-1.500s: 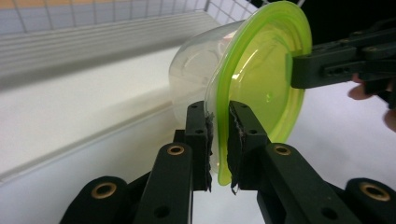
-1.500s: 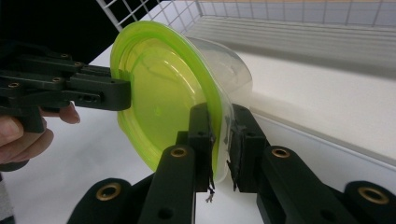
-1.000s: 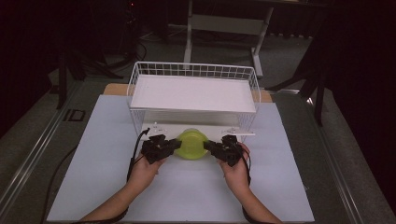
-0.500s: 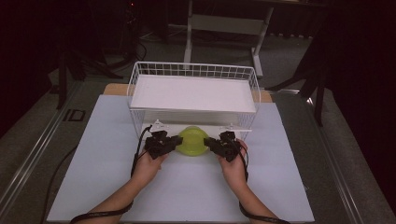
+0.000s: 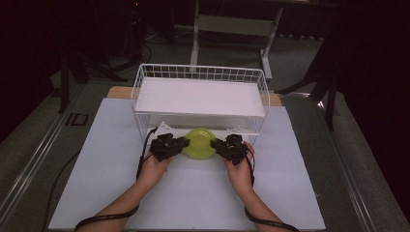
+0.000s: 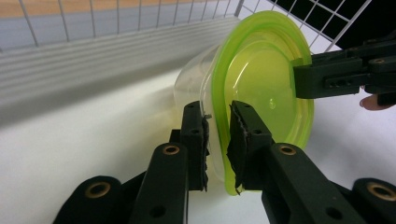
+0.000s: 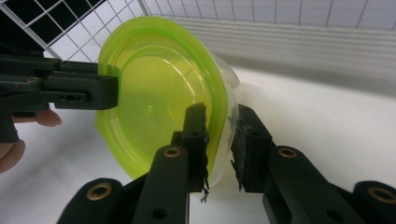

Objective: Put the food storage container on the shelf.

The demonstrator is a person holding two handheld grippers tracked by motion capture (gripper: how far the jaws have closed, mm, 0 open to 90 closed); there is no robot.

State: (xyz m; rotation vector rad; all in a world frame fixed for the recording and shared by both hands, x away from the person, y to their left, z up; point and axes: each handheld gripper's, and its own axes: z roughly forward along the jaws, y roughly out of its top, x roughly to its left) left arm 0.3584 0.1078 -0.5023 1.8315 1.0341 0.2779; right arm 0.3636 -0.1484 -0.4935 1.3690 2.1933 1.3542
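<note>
Left tongs [image 6: 218, 135], right tongs [image 7: 218, 140], clamping green-lidded container [image 5: 199, 143] rim, beside basket [image 5: 145, 82]

Left gripper [image 5: 180, 146]: matte black body, angular build, held in a bare hand [image 5: 153, 168]. Two flat black link bars per side, each carrying a brass-ringed pivot hole. Fingers [image 6: 196, 135] are squared black blocks faced with dark, rough pads, frayed at the edges. A small white three-cornered plate sits at its far side in the high view.

Right gripper [image 5: 218, 146]: same black make, same brass-ringed pivots, same padded fingers [image 7: 194, 133], with a loose thread hanging from one pad. Bare hand [image 5: 240, 170] behind it.

Cables: a thin black cable trails from each gripper and loops back along the forearm. Forearms bare, no sleeves in sight.
</note>
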